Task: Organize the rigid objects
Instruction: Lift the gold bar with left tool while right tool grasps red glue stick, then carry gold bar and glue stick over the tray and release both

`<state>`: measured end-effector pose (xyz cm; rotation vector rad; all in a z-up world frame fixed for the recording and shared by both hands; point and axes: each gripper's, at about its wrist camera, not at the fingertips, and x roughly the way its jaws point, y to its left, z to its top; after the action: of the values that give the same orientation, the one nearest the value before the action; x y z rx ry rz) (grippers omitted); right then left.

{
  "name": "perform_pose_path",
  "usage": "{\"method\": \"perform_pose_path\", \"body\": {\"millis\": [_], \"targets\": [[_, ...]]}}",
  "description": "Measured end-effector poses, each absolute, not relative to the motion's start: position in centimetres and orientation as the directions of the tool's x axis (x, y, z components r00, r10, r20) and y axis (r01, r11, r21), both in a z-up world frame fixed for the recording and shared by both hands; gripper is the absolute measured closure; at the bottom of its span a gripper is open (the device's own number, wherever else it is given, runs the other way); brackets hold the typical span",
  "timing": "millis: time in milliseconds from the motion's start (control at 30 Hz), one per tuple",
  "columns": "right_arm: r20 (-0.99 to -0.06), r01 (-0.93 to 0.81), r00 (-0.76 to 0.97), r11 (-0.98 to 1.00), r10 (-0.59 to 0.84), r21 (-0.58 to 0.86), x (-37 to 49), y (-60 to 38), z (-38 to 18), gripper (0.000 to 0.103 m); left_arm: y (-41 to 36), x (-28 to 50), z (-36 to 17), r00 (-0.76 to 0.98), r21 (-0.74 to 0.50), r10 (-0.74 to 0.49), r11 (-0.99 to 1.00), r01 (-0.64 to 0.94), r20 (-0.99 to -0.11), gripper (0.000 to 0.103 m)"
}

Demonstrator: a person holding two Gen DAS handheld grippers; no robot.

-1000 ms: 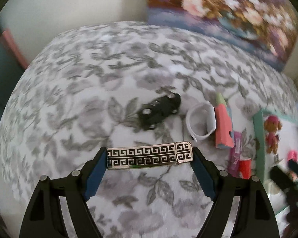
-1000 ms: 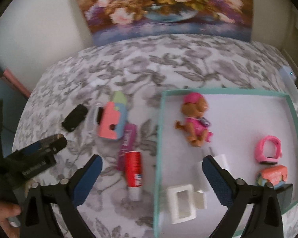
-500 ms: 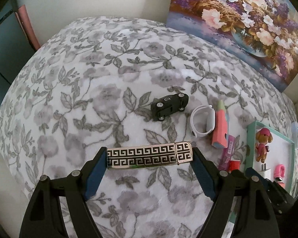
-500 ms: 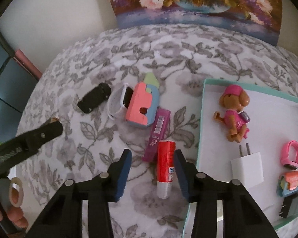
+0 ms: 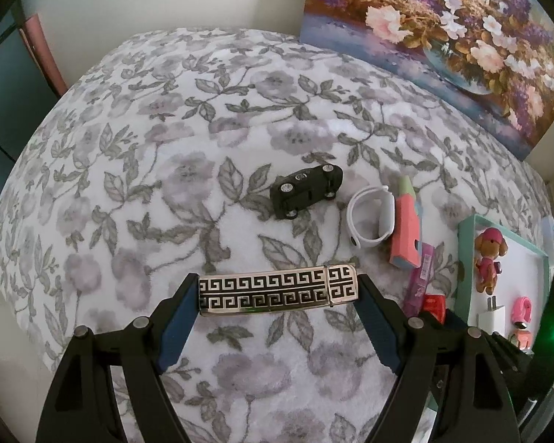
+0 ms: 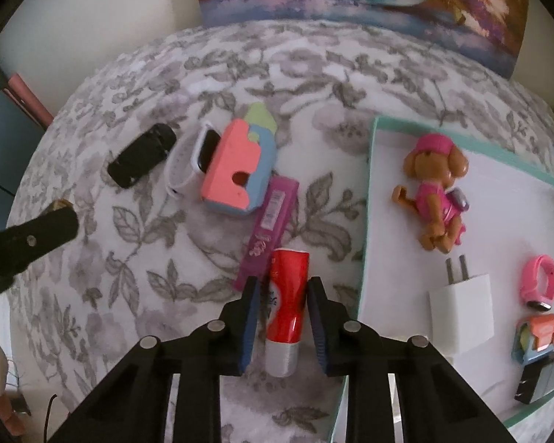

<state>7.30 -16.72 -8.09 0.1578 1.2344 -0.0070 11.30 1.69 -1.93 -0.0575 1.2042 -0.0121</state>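
My left gripper [image 5: 278,291] is shut on a black-and-gold patterned bar [image 5: 278,291] and holds it crosswise above the floral cloth. My right gripper [image 6: 281,288] is narrowed around a red-and-white tube [image 6: 287,304] that lies on the cloth; the pads stand at its sides and contact is not clear. The teal-rimmed white tray [image 6: 367,199] lies to the right and holds a toy dog [image 6: 434,188], a white charger [image 6: 461,306] and a pink watch [image 6: 539,284]. The left gripper's finger [image 6: 29,243] shows at the right wrist view's left edge.
On the cloth lie a black toy car [image 5: 306,190], a white watch [image 5: 369,217], a pink-and-blue block [image 6: 240,170] and a purple stick [image 6: 271,229]. A flower painting [image 5: 443,29] leans on the back wall. A small orange-and-blue toy [image 6: 537,336] and a dark object [image 6: 535,380] lie in the tray's near corner.
My right gripper has moved from over the tray to the red tube and narrowed around it. My left gripper has kept the patterned bar, its view shifting a little.
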Motion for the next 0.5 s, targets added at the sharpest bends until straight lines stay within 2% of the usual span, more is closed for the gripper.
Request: {"method": "perform_pose_path", "body": {"millis": [200, 500], "targets": [[-0.931, 0.104, 0.344, 0.980, 0.124, 0.169, 7.1, -17.1, -7.4, 0.079, 1.5, 11.3, -2.1, 0.357, -0.045, -0.035, 0.999, -0.020, -0.933, 0.020], [-0.856, 0.148, 0.490, 0.952, 0.166, 0.269, 6.2, -20.7, -1.6, 0.079, -0.7, 10.5, 0.9, 0.432, -0.068, -0.065, 0.998, 0.010, -0.899, 0.020]]}}
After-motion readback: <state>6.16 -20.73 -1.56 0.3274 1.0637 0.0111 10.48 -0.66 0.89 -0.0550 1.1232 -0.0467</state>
